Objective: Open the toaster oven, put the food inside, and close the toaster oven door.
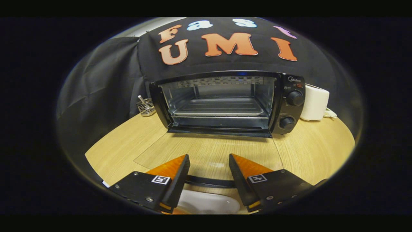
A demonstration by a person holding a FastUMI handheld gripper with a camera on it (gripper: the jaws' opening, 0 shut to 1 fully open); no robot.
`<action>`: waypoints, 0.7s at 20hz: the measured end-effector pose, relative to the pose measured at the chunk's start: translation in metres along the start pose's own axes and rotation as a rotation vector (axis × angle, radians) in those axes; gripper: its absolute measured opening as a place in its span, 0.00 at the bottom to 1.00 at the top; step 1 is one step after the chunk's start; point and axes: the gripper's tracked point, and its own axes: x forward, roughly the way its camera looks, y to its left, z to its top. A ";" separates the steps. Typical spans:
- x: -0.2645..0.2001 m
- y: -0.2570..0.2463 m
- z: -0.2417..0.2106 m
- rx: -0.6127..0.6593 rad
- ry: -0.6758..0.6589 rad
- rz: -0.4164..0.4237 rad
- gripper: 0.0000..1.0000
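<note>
Boxy black toaster oven with glass door lying open, ribbed metal tray inside, claw open, empty

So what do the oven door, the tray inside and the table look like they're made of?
The oven door, folded down flat, looks like clear glass: wood grain shows through. The tray looks like dull grey metal. The table looks like light wood or laminate. The gripper hangs open above the door.

The toaster oven carries a brand mark at the top of its control panel, above the upper knob; it is too small to read with certainty. Small markings beside both knobs are illegible. Each finger of the hand-held gripper bears a square coded tag without letters.
</note>
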 end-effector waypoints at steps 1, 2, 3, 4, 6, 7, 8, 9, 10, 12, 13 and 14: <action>-0.005 0.003 0.001 -0.002 -0.014 0.014 0.74; -0.010 0.007 0.004 -0.012 -0.033 0.029 0.74; -0.015 0.009 0.007 -0.025 -0.050 0.036 0.75; -0.022 0.010 0.011 -0.039 -0.074 0.043 0.76; -0.035 0.013 0.013 -0.060 -0.101 0.062 0.83; -0.042 0.016 0.012 -0.062 -0.111 0.074 0.87; -0.051 0.018 0.012 -0.063 -0.119 0.094 0.90; -0.058 0.021 0.010 -0.063 -0.119 0.110 0.92; -0.066 0.023 0.006 -0.062 -0.115 0.125 0.94; -0.079 0.028 -0.006 -0.063 -0.092 0.158 0.97; -0.086 0.033 -0.014 -0.063 -0.073 0.180 0.98; -0.090 0.035 -0.022 -0.067 -0.053 0.196 0.97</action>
